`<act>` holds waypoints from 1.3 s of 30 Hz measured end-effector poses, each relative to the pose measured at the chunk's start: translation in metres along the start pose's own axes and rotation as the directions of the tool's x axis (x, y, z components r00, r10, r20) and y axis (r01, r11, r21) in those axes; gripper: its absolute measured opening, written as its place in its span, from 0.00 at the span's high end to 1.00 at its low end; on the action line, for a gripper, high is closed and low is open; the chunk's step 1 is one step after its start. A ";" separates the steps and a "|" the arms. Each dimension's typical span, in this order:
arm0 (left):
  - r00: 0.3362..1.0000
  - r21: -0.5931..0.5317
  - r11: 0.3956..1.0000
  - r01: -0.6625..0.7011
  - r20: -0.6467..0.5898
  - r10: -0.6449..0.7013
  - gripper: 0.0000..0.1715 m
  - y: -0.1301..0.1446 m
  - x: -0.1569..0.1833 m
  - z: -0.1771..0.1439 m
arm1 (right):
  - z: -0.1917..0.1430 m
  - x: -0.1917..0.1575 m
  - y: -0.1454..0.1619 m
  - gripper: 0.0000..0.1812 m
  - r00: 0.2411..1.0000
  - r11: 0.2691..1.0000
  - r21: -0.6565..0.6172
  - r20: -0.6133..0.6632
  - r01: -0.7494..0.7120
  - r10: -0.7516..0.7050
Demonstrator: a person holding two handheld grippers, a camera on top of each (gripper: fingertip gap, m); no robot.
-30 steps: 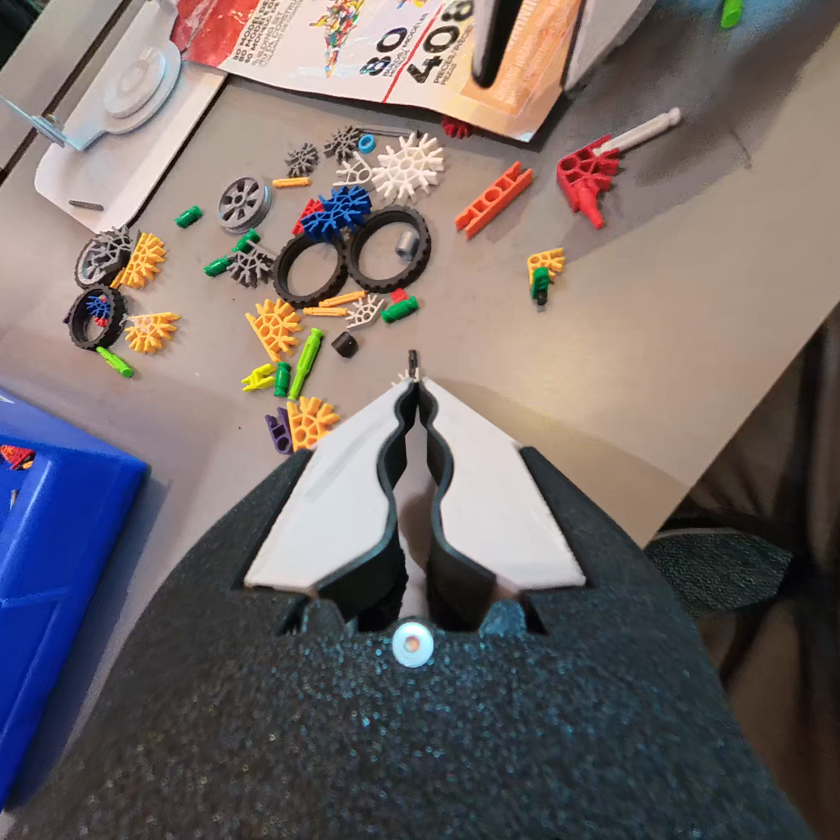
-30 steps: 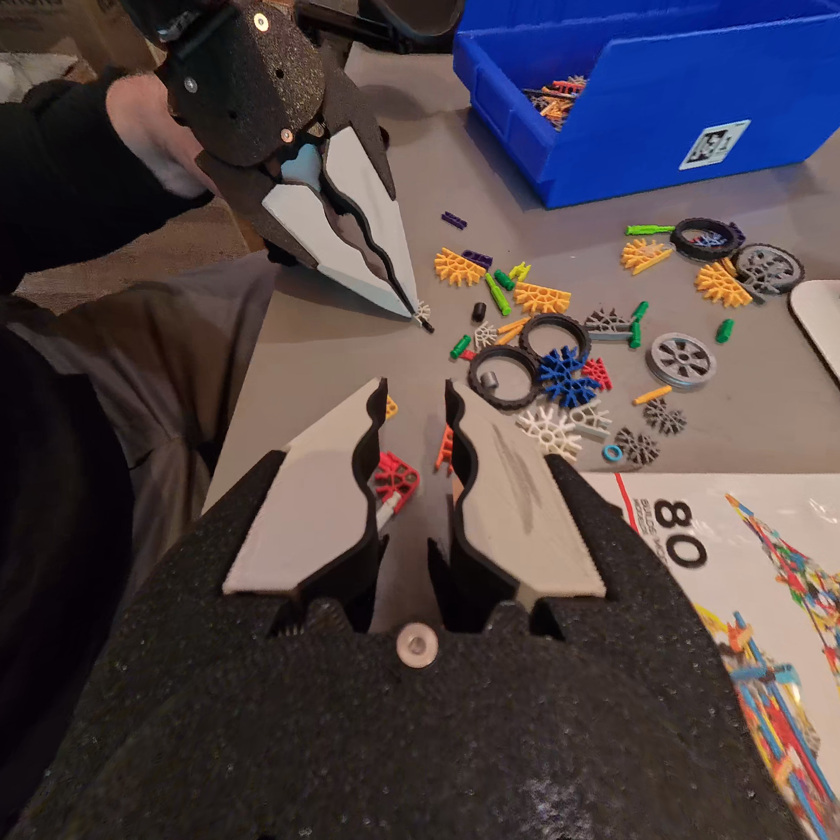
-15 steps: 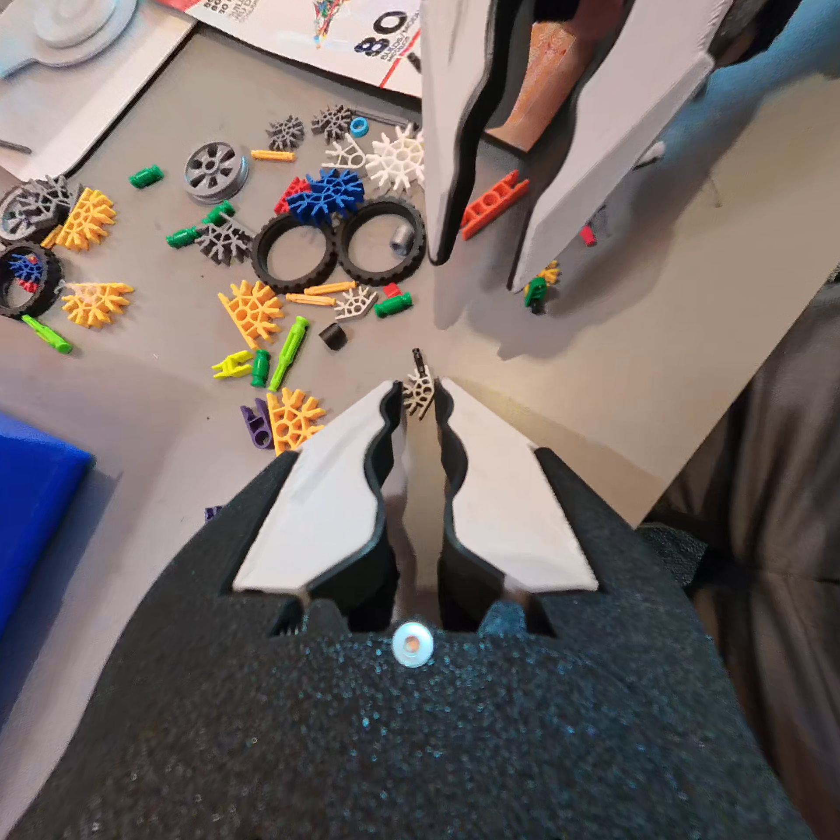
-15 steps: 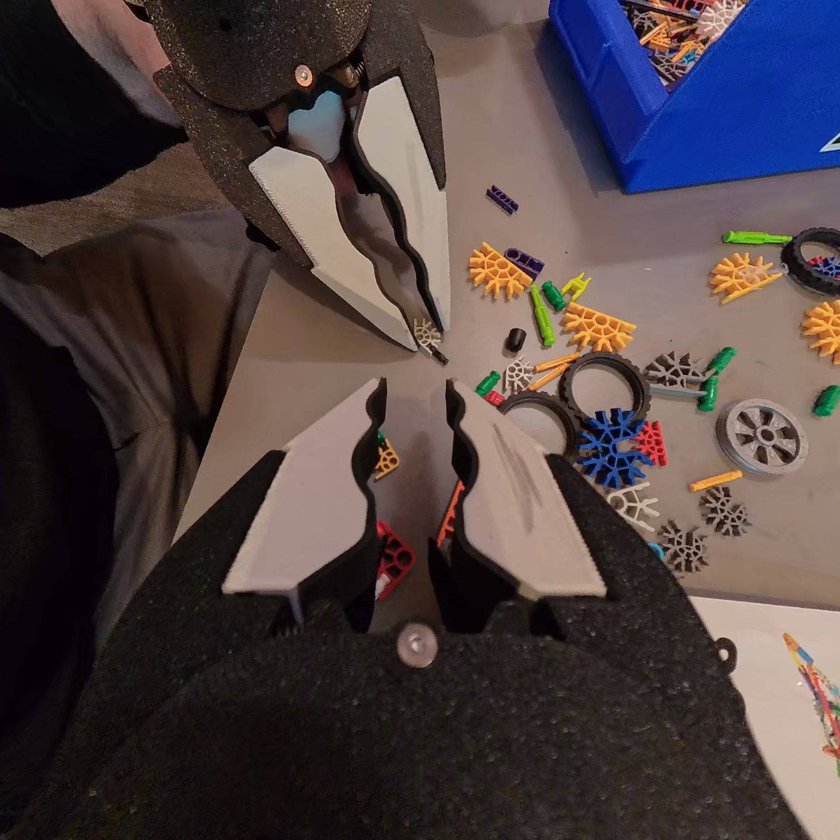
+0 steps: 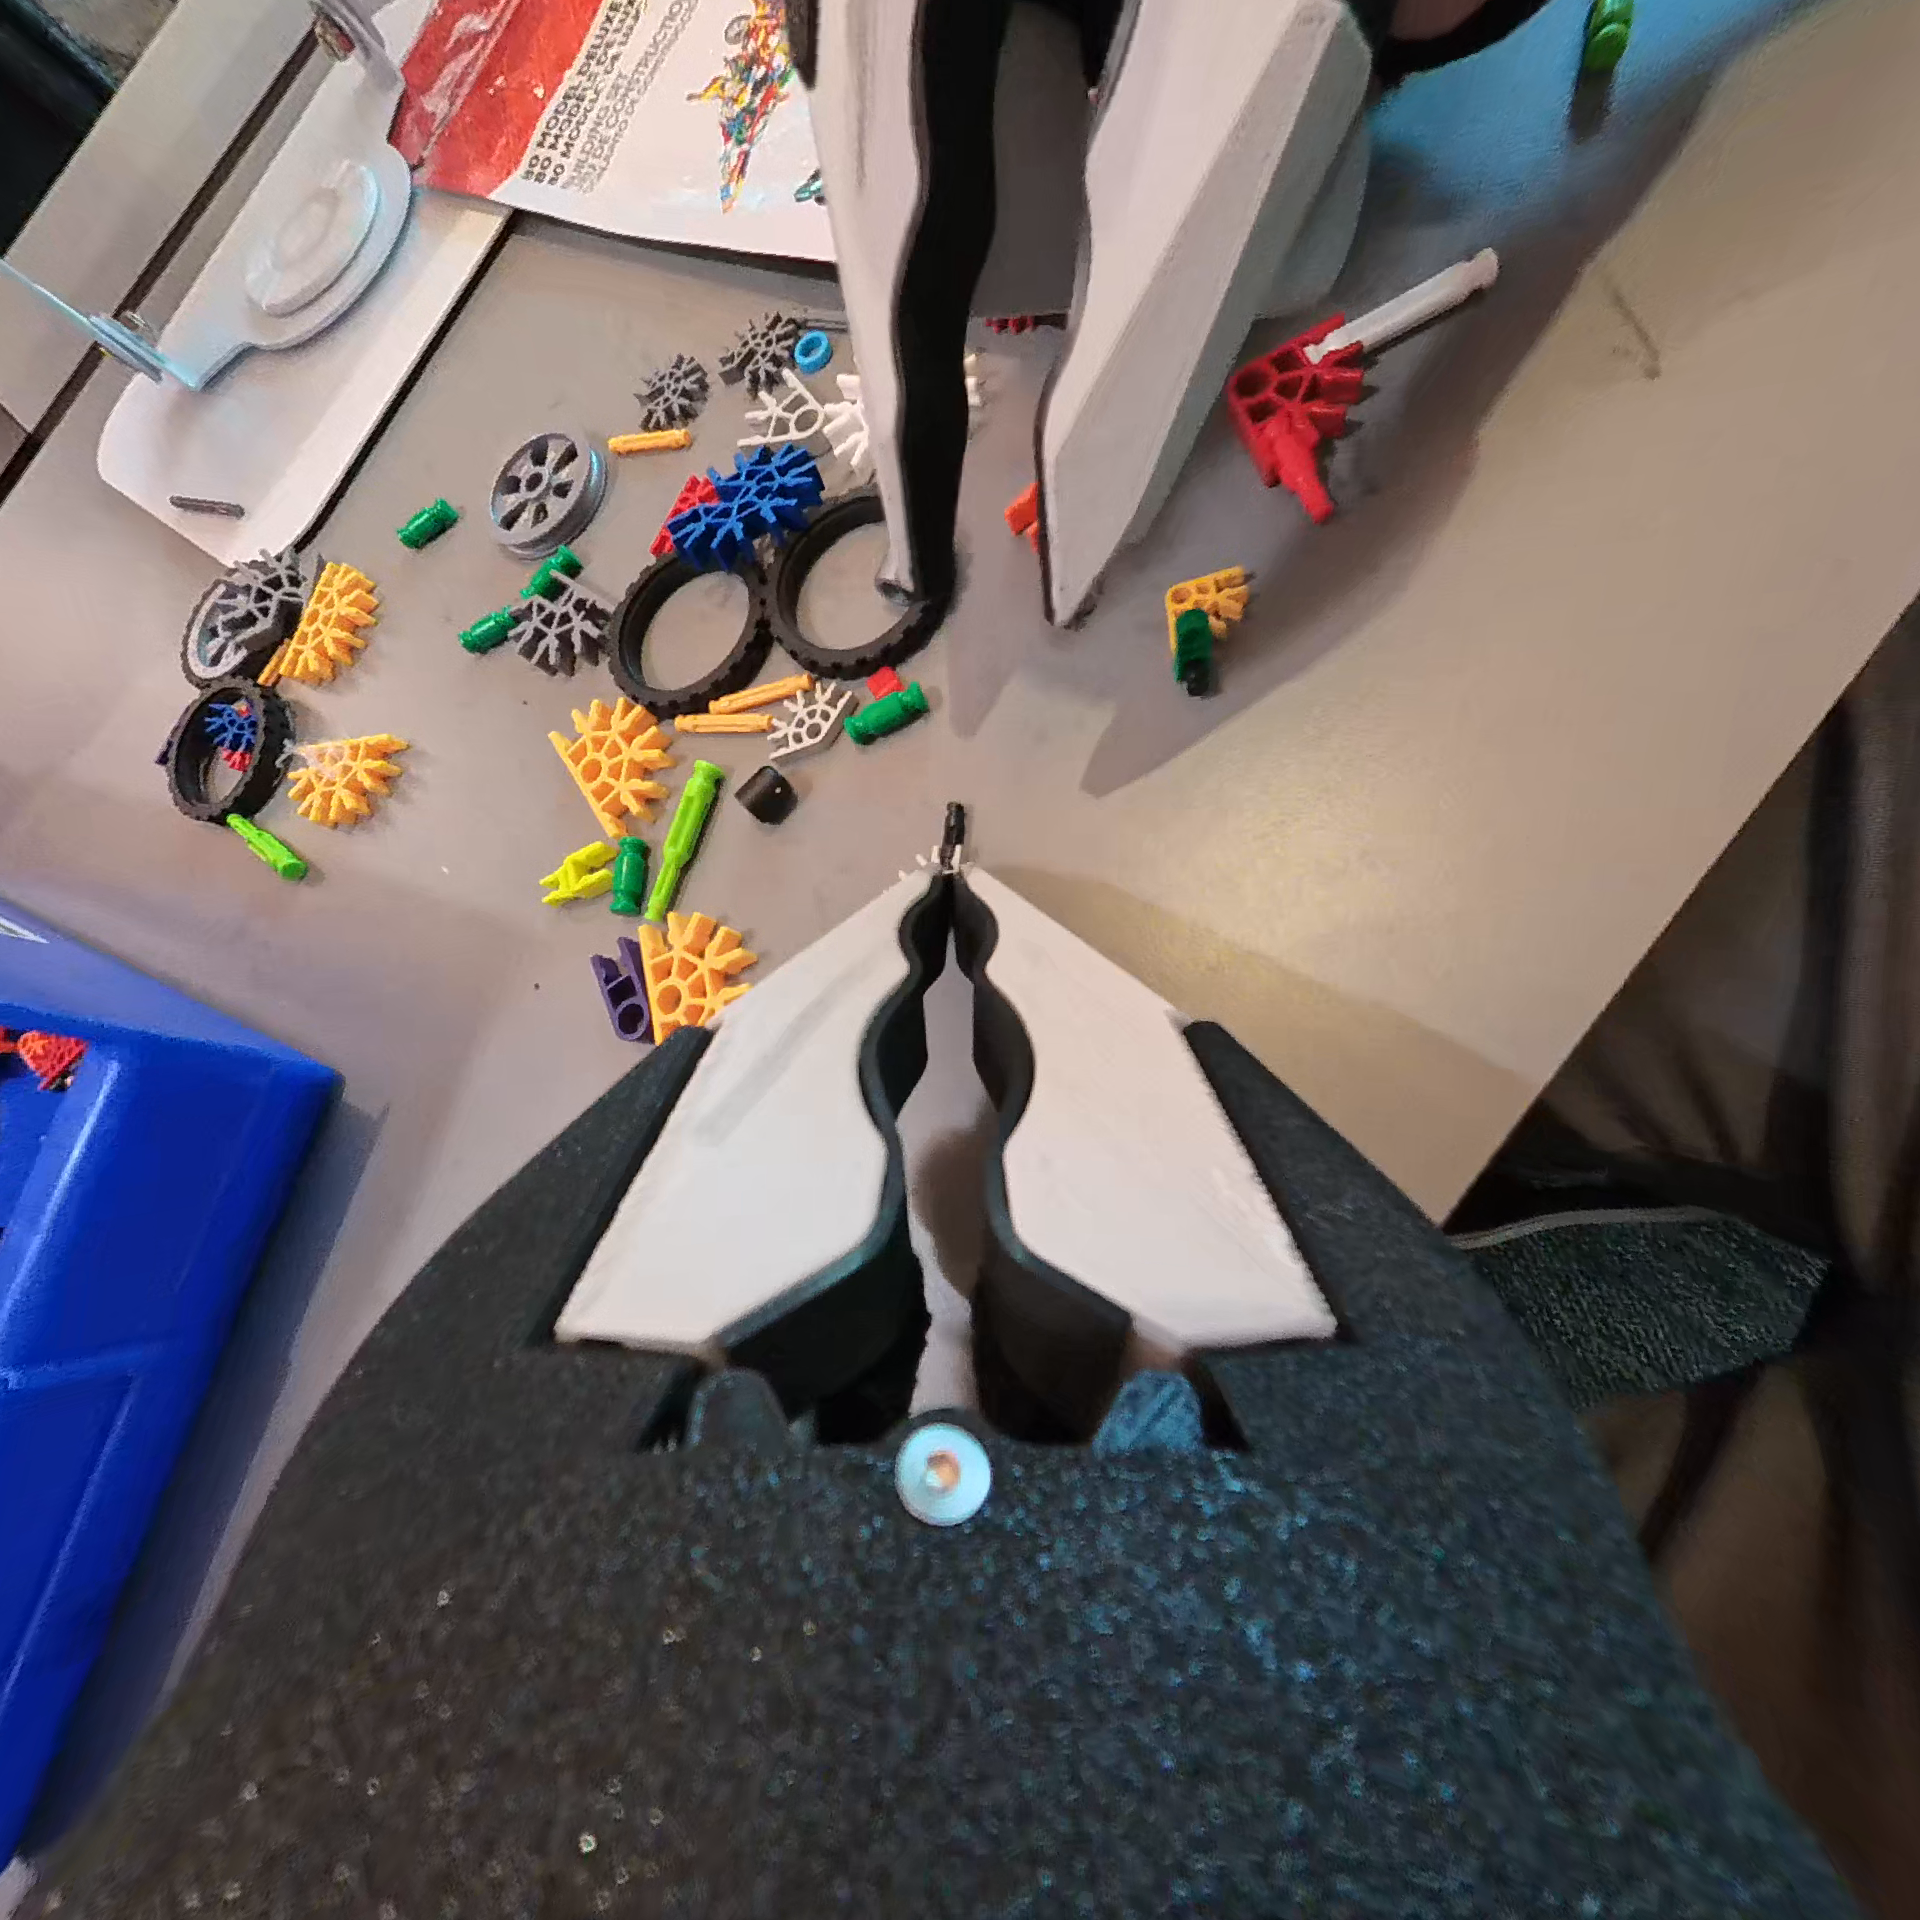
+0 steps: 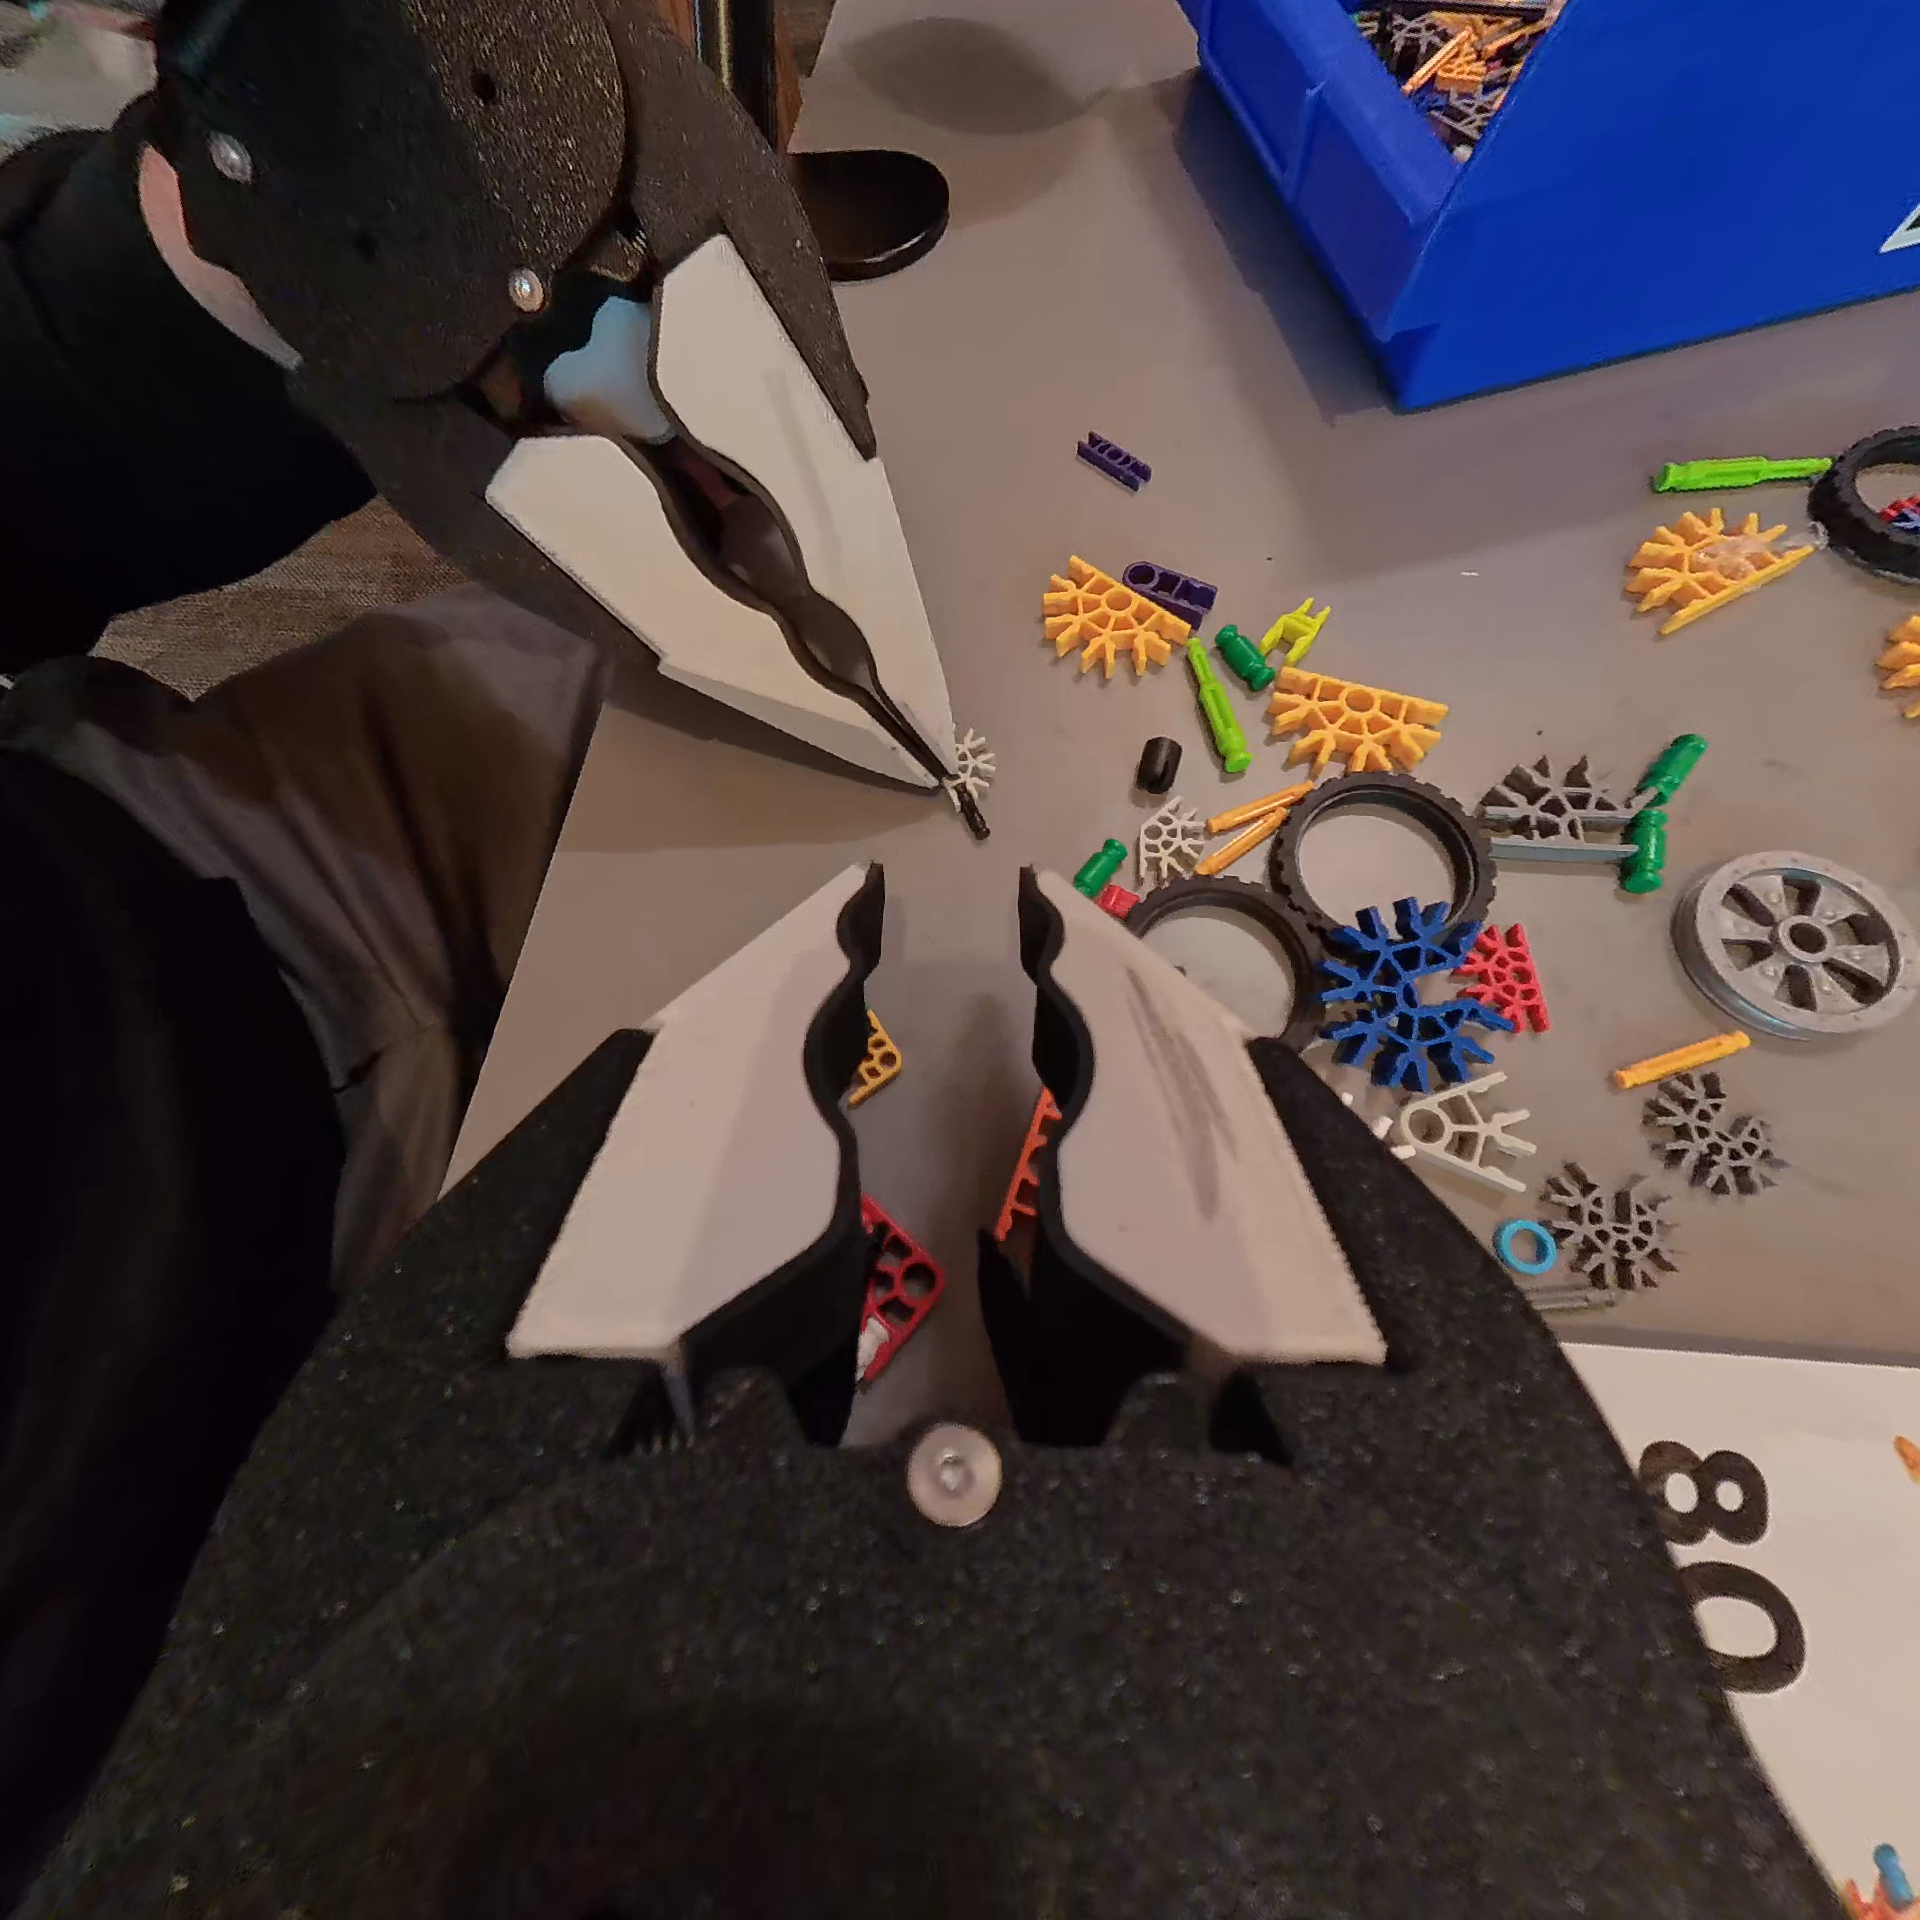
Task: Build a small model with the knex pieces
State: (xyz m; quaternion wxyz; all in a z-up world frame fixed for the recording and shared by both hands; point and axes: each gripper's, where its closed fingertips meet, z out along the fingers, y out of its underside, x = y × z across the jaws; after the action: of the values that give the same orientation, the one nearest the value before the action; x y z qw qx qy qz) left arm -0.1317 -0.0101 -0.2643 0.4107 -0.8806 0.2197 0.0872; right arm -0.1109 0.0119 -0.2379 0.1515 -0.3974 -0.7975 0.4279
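My left gripper is shut on a small white spoked connector with a short black rod sticking out of it, held low over the grey table. It also shows in the right wrist view, with the white connector at its tip. My right gripper is open and empty, its tips just short of that connector. In the left wrist view the right gripper comes down from the top, one fingertip inside a black tyre.
Loose pieces lie scattered: two black tyres, a blue snowflake connector, yellow fan connectors, a grey wheel, and a red connector with a white rod. A blue bin and a booklet stand behind. The table edge is on the right. Spacing between my two grippers at the tips: around 5 cm.
My left gripper, slightly parted half a second ago, has closed tight on the white connector. My right gripper has come closer to it over the last second, still open.
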 end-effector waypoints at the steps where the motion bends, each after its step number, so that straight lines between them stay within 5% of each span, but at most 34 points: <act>1: 1.000 0.003 1.000 0.000 -0.006 0.000 1.00 0.000 0.001 -0.001 | 0.000 0.000 0.001 0.86 1.000 1.000 -0.007 -0.003 0.008 -0.008; 9: 1.000 0.062 0.998 0.013 -0.005 -0.013 1.00 -0.006 0.004 -0.010 | 0.017 -0.005 0.002 0.87 0.986 0.983 -0.096 -0.038 0.157 -0.162; 18: 0.989 0.081 0.988 0.133 -0.077 -0.126 1.00 -0.005 0.003 -0.018 | 0.033 -0.008 0.010 0.90 0.877 0.860 -0.253 -0.076 0.443 -0.474; 23: 0.983 -0.007 0.989 0.147 -0.107 -0.147 0.89 0.005 0.011 -0.010 | 0.036 -0.007 0.008 0.89 0.899 0.870 -0.256 -0.013 0.421 -0.439; 32: 0.986 -0.021 0.995 0.101 -0.132 -0.103 0.94 0.002 0.015 -0.005 | 0.038 -0.005 0.011 0.95 0.938 0.900 -0.292 0.222 0.323 -0.265; 39: 0.997 0.005 1.000 0.019 -0.081 -0.019 0.94 0.001 0.016 -0.006 | 0.037 -0.006 0.011 1.00 0.894 0.862 -0.257 0.237 0.436 -0.381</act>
State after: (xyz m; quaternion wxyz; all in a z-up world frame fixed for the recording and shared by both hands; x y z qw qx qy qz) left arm -0.1180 -0.0209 -0.2666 0.4049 -0.8842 0.2280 0.0471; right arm -0.1226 -0.0096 -0.2680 0.1042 -0.1973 -0.9301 0.2918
